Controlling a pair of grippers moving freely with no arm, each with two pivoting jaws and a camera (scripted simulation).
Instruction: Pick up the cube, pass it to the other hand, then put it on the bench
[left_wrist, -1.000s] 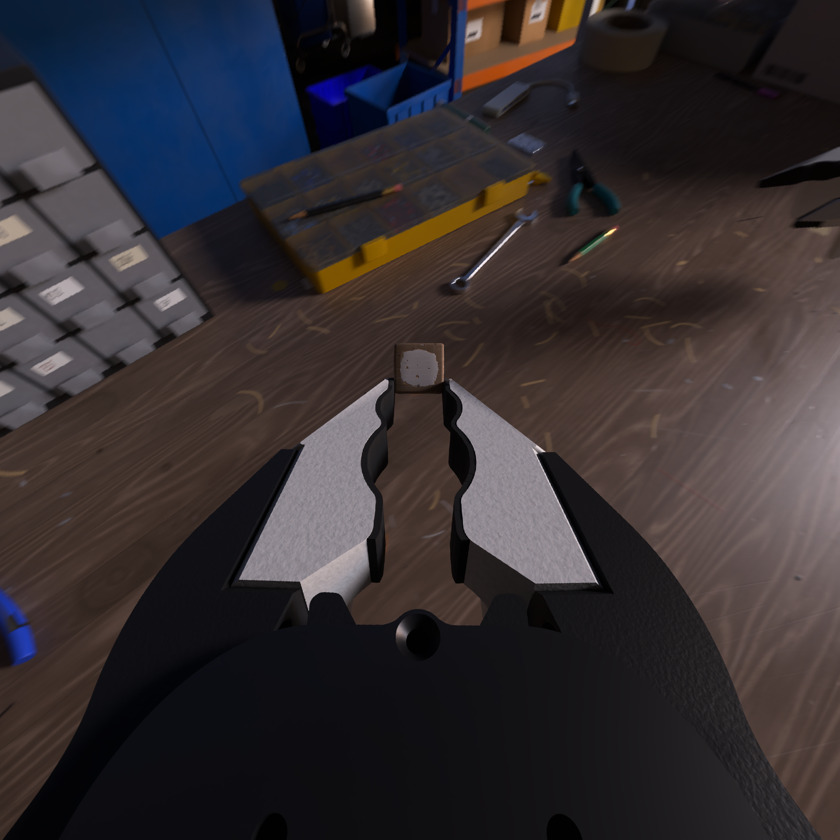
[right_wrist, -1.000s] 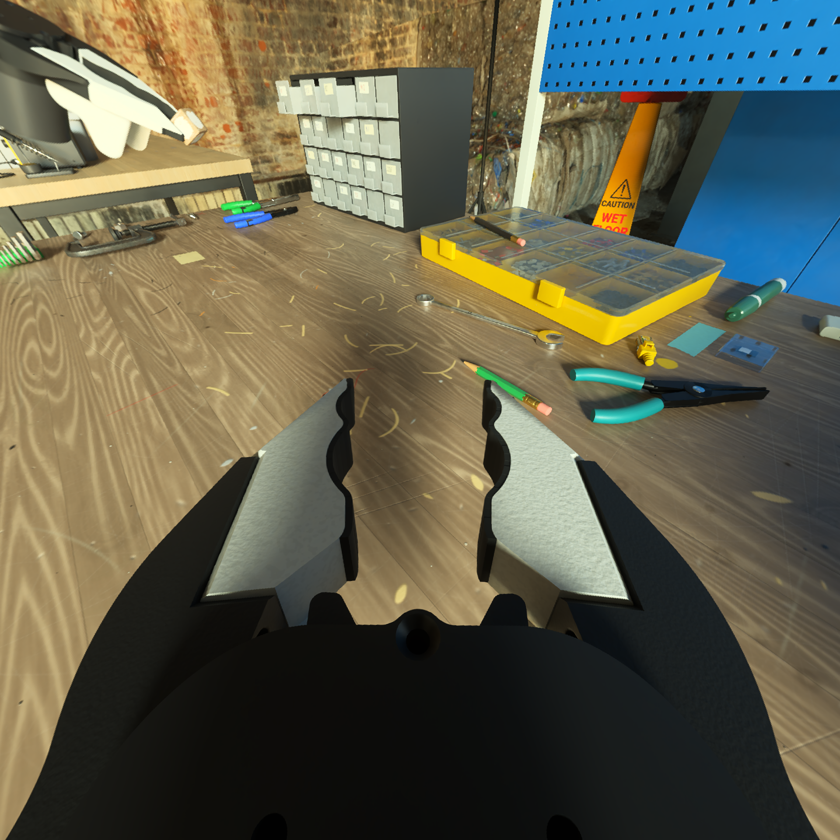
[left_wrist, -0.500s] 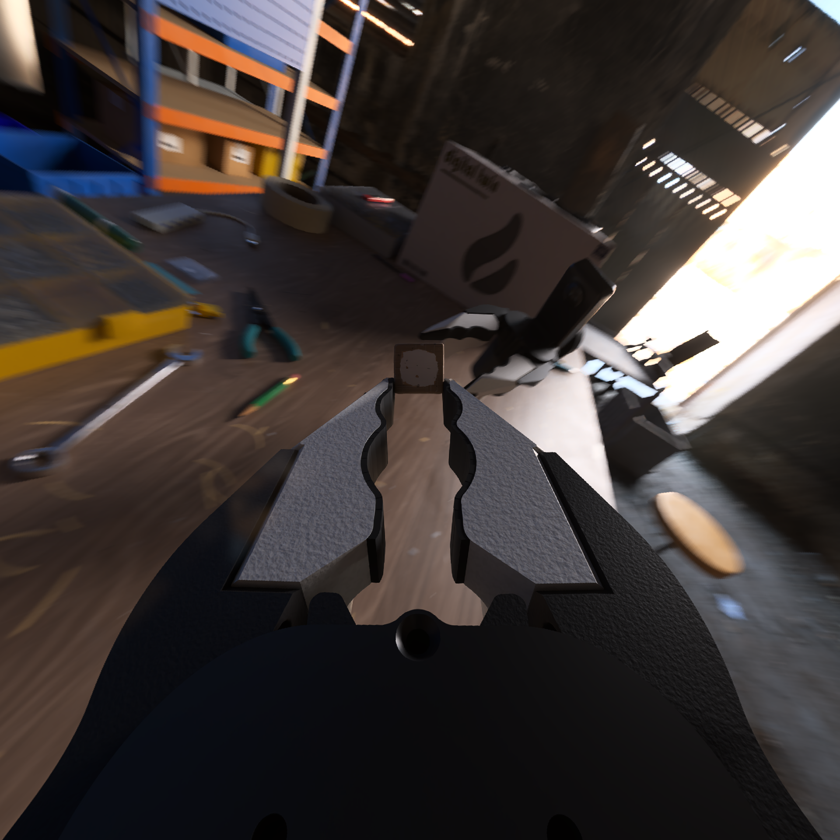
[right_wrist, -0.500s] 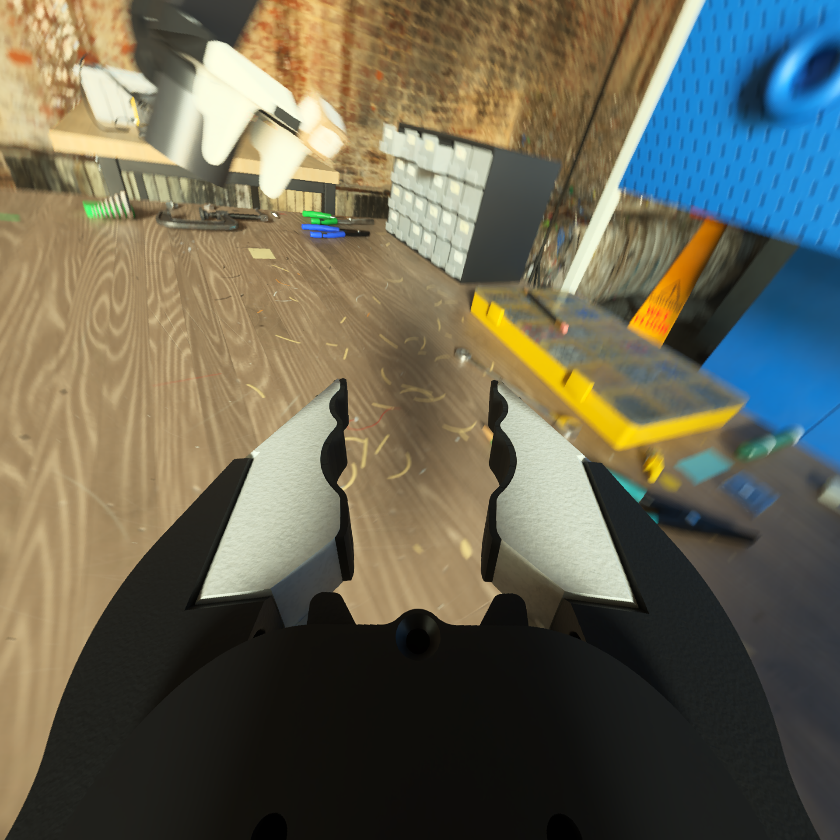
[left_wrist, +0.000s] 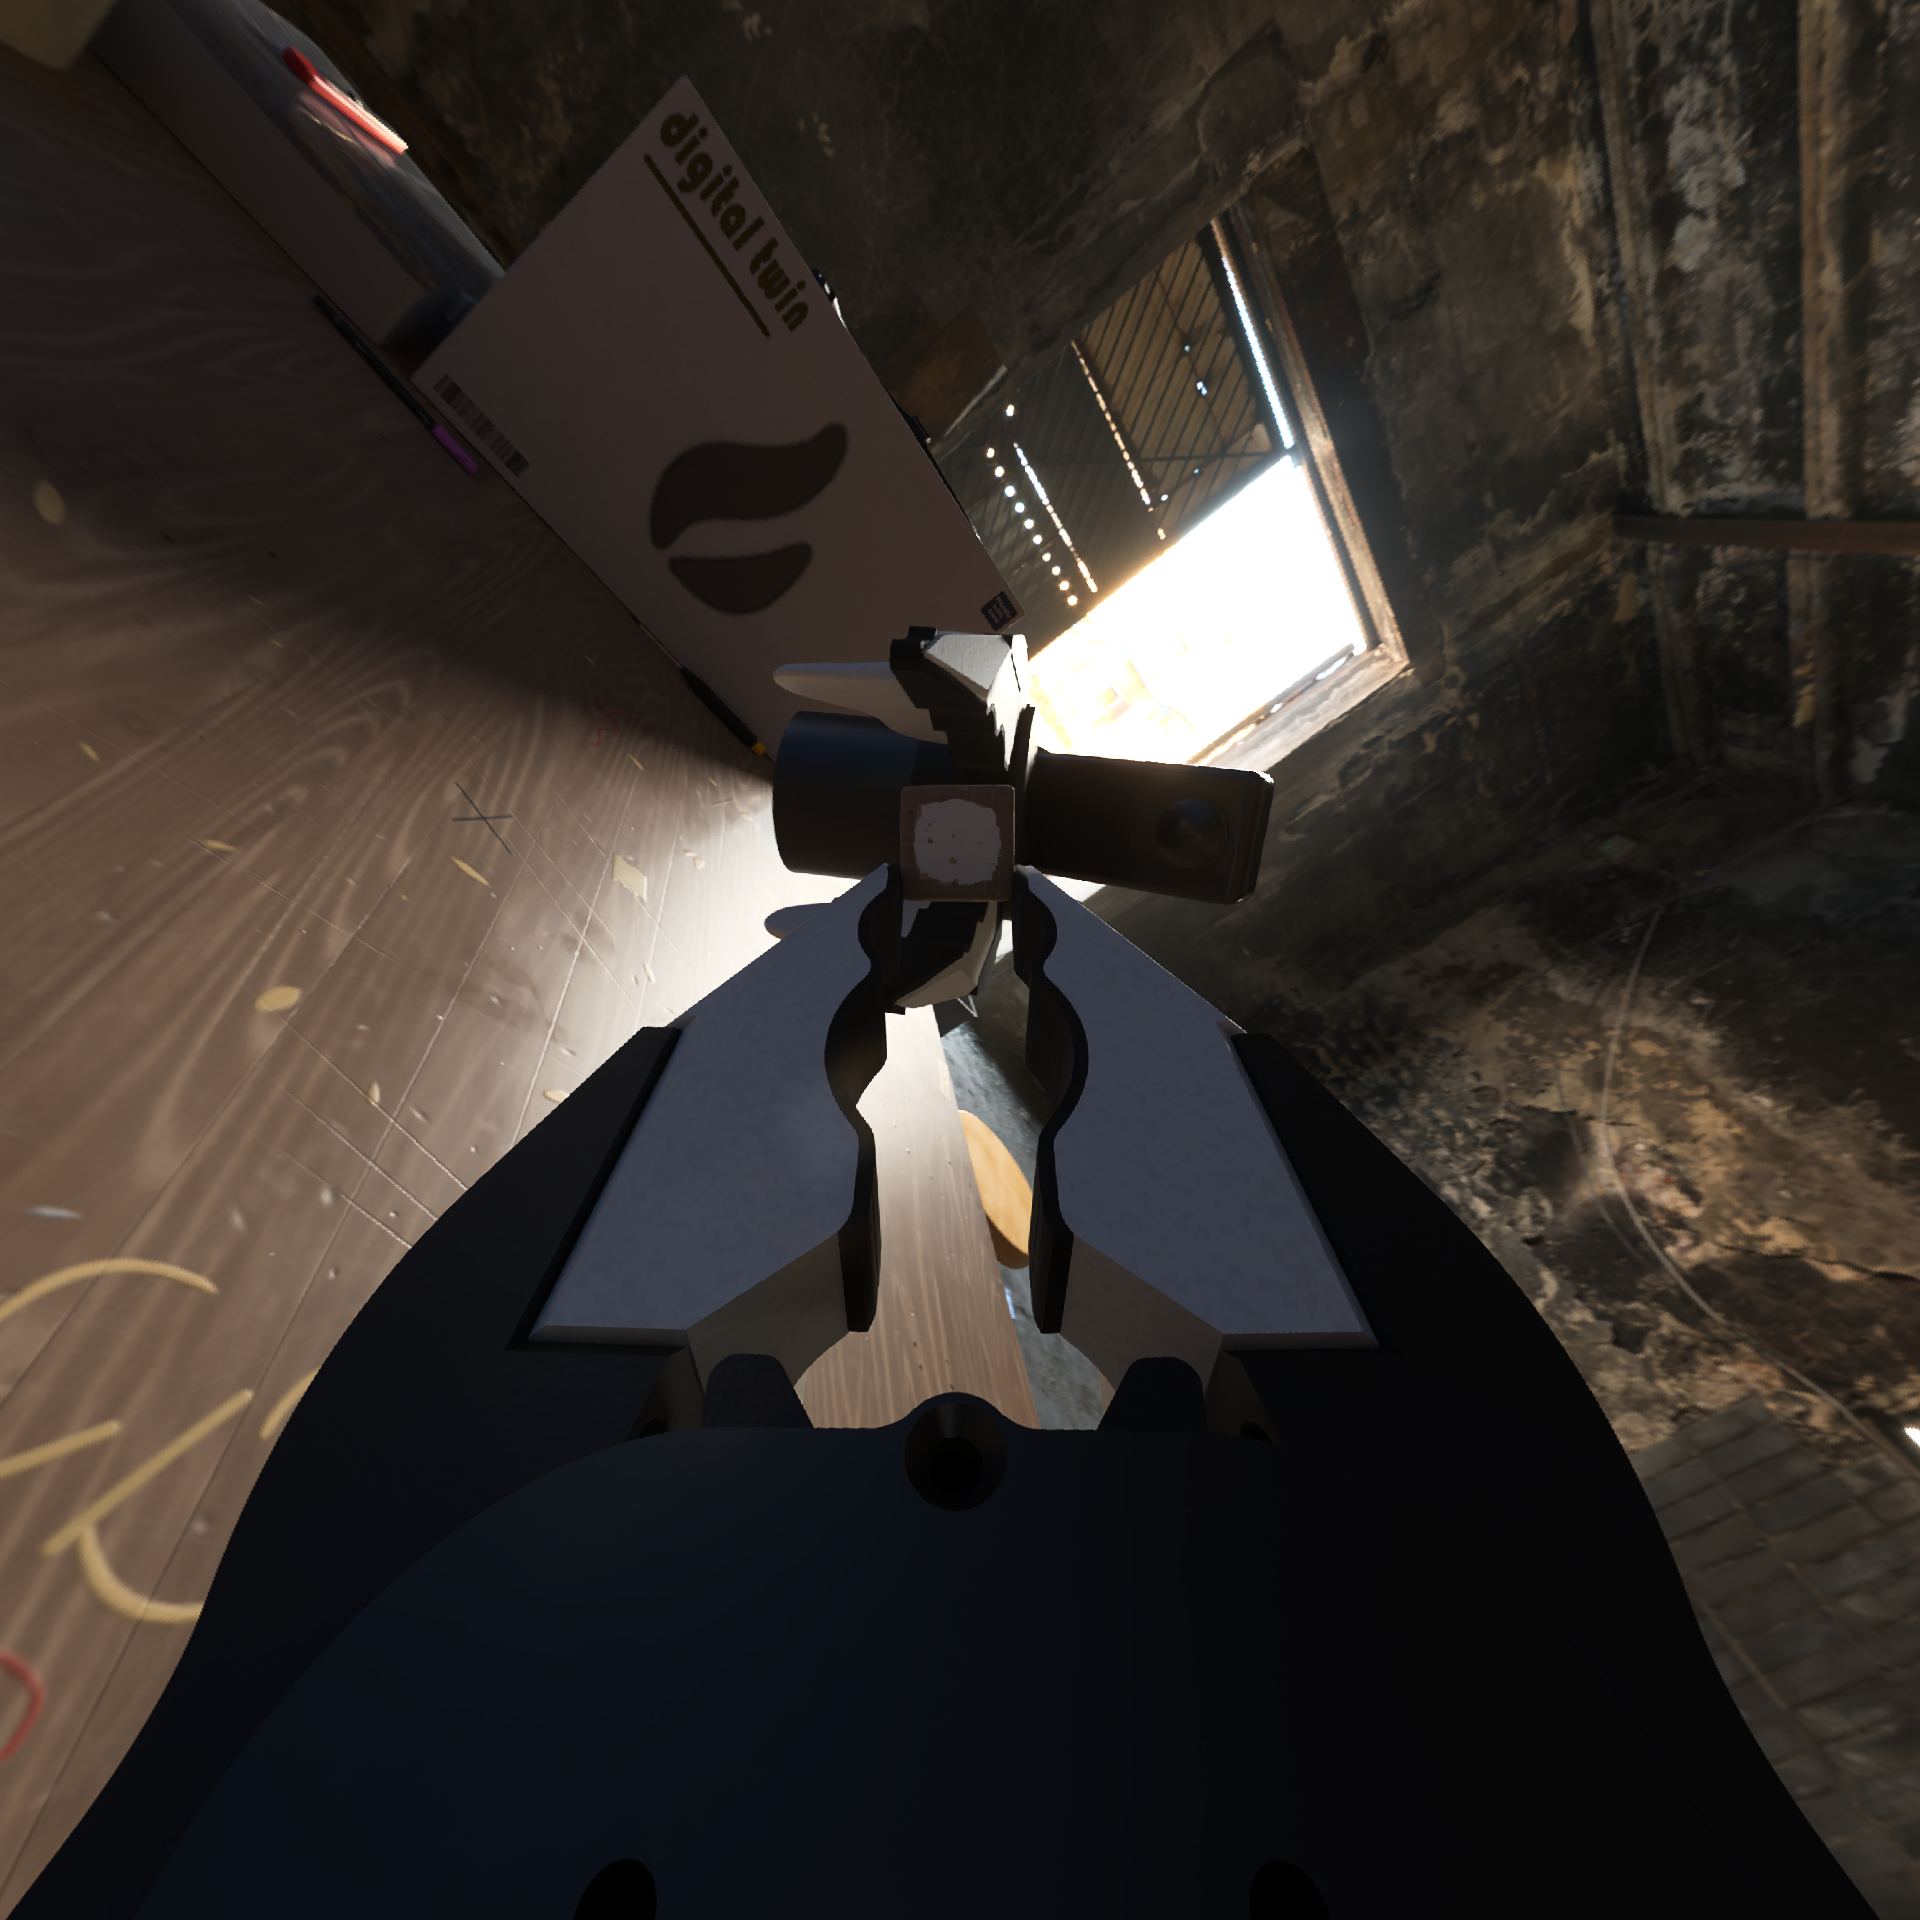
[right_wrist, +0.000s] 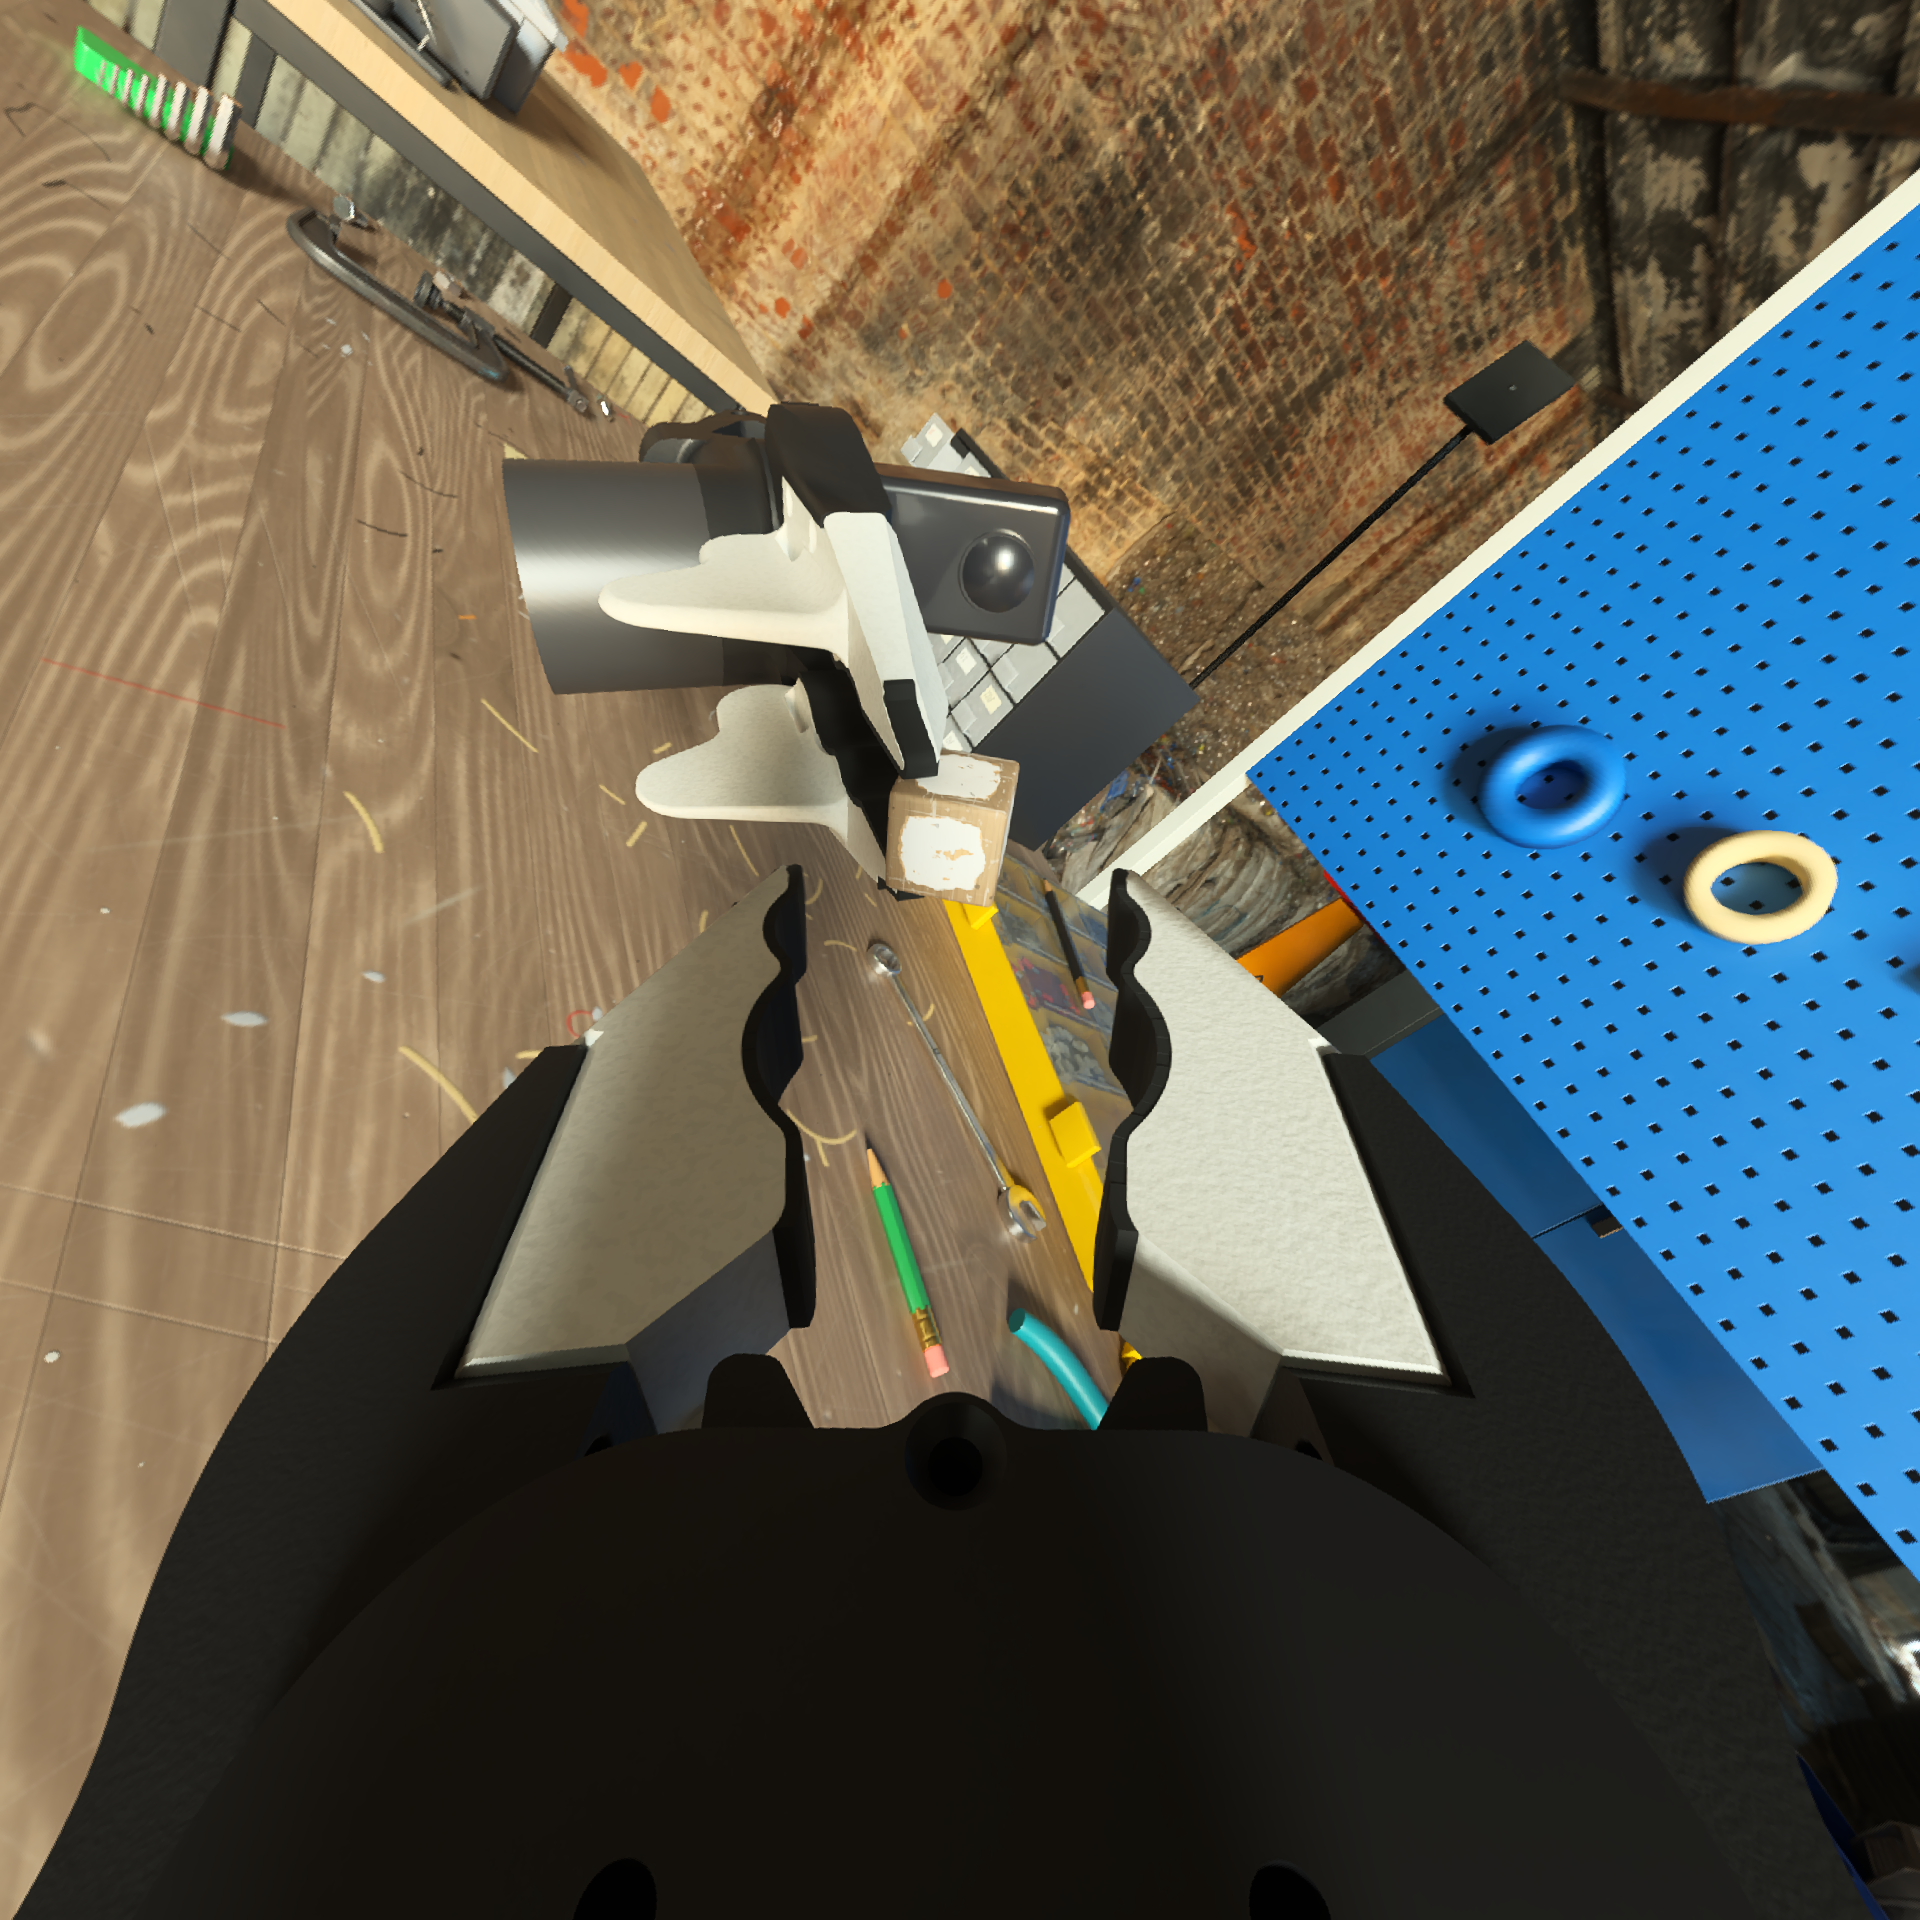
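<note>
The cube (left_wrist: 956, 844), small and brown with worn white faces, is clamped between the tips of my left gripper (left_wrist: 956, 896), which is shut on it and holds it in the air. In the right wrist view the cube (right_wrist: 948, 840) hangs just beyond my right gripper (right_wrist: 956, 885), roughly centred on the gap between its fingers. The right gripper is open and empty. Both grippers face each other, and the right gripper's dark body (left_wrist: 836, 805) shows behind the cube. The left gripper's white fingers (right_wrist: 873, 623) reach in from the upper left. The wooden bench top (right_wrist: 208, 831) lies below.
A yellow organiser box (right_wrist: 1039, 1049), a wrench (right_wrist: 951, 1070), a green pencil (right_wrist: 899, 1257) and a teal plier handle (right_wrist: 1055, 1361) lie under the right gripper. A blue pegboard (right_wrist: 1662, 1039) stands at the right, with a grey drawer cabinet (right_wrist: 1070, 675) behind. A white carton (left_wrist: 727, 436) stands on the bench.
Both grippers have swung round and rolled to face each other and have drawn close. The left one still holds the cube, which now sits just ahead of the right gripper's open fingertips.
</note>
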